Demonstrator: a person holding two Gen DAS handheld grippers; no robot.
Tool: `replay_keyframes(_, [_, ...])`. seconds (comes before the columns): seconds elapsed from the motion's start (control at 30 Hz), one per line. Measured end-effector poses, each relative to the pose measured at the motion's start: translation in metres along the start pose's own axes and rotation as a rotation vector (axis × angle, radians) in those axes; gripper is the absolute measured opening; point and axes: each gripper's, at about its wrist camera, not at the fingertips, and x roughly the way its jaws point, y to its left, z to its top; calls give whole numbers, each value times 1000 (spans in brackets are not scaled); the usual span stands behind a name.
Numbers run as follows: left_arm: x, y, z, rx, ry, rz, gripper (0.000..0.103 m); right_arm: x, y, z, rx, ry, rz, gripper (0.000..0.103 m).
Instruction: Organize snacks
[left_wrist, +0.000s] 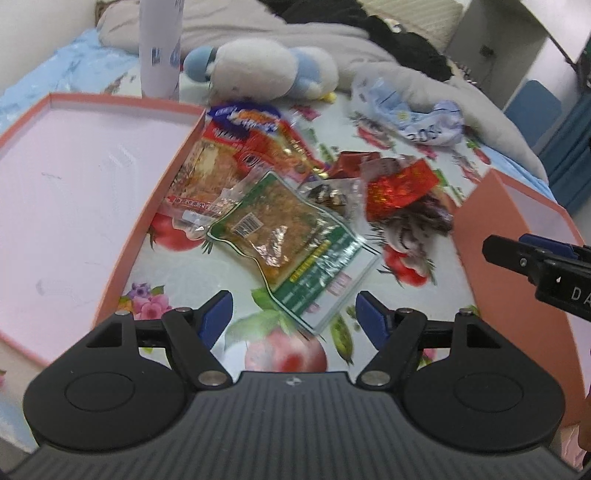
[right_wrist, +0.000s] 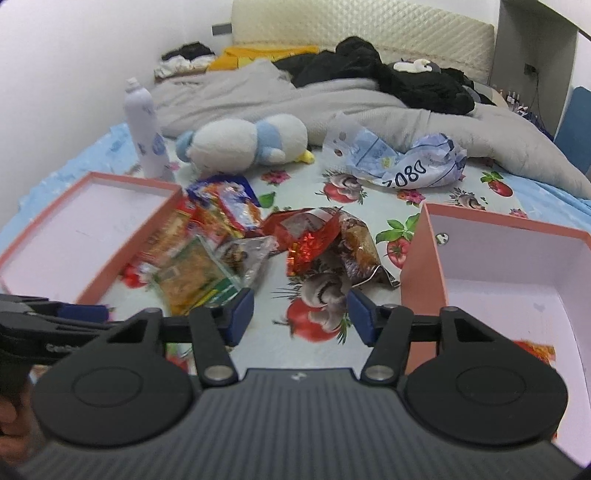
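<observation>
A heap of snack packets lies on the flowered bedsheet between two pink boxes with orange walls. Nearest my left gripper (left_wrist: 293, 306) is a clear green-edged packet (left_wrist: 291, 236); the gripper hangs open just short of it, holding nothing. Behind it lie an orange-red pack (left_wrist: 236, 147) and a red foil packet (left_wrist: 402, 184). My right gripper (right_wrist: 300, 306) is open over bare sheet, just short of the red foil packet (right_wrist: 310, 247) and a brown crinkled packet (right_wrist: 360, 251). The right box (right_wrist: 424, 258) holds one orange snack (right_wrist: 535, 350). The shallow left box (left_wrist: 162, 199) has nothing in it.
A white and blue plush toy (right_wrist: 243, 142), a white spray bottle (right_wrist: 142, 129) and a crumpled plastic bag (right_wrist: 402, 158) lie behind the snacks. Grey blanket (right_wrist: 369, 107) and black clothes fill the far bed. A wall runs along the left.
</observation>
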Motion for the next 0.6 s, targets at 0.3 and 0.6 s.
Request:
replay_keyframes(0.3, [59, 22, 12, -95, 45, -4, 76, 69, -11, 13, 110, 43, 57, 56])
replay_keyframes(0.6, [77, 19, 17, -51, 7, 36, 75, 119, -14, 11, 276, 66, 46, 52])
